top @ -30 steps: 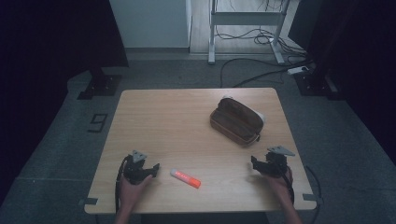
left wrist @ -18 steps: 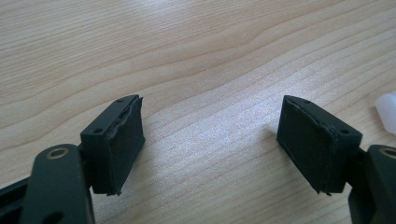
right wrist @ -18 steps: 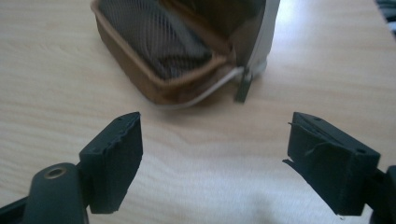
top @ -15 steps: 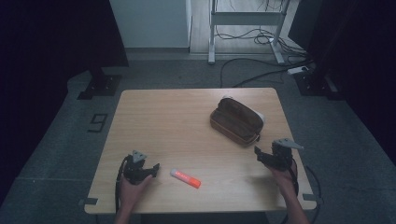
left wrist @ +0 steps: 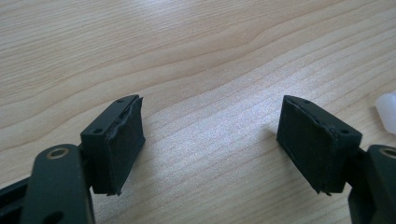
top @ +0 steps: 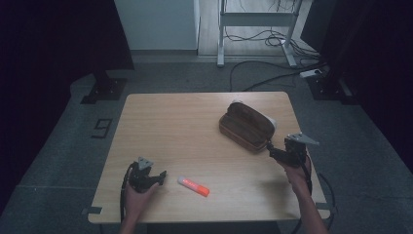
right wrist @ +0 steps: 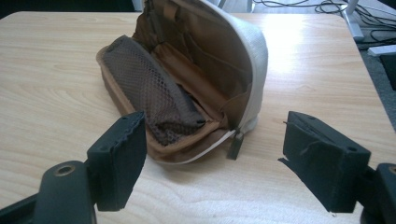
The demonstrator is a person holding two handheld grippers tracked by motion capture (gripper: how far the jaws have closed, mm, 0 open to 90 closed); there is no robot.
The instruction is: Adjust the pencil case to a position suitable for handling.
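Pouch (right wrist: pixel 187 79), brown, unzipped and gaping, just ahead of the right gripper (right wrist: pixel 212 154), near end almost level with the pads but untouched. Mesh pocket (right wrist: pixel 154 93) exposed inside, pale zip edge arching over the top, zip pull (right wrist: pixel 236 144) hanging at the corner closest to that gripper. Right jaws spread wide, just been closing a little, nothing between them but bare table (right wrist: pixel 56 70). From above, right gripper (top: pixel 276 153) aimed at the pouch's (top: pixel 246 126) near end. Orange marker (top: pixel 194 186) with a white cap lying just right of the left gripper (top: pixel 160 176), apart from it. Left jaws spread wide over bare wood, gripping nothing; white cap (left wrist: pixel 387 112) peeking past the right-hand pad (left wrist: pixel 310 140).
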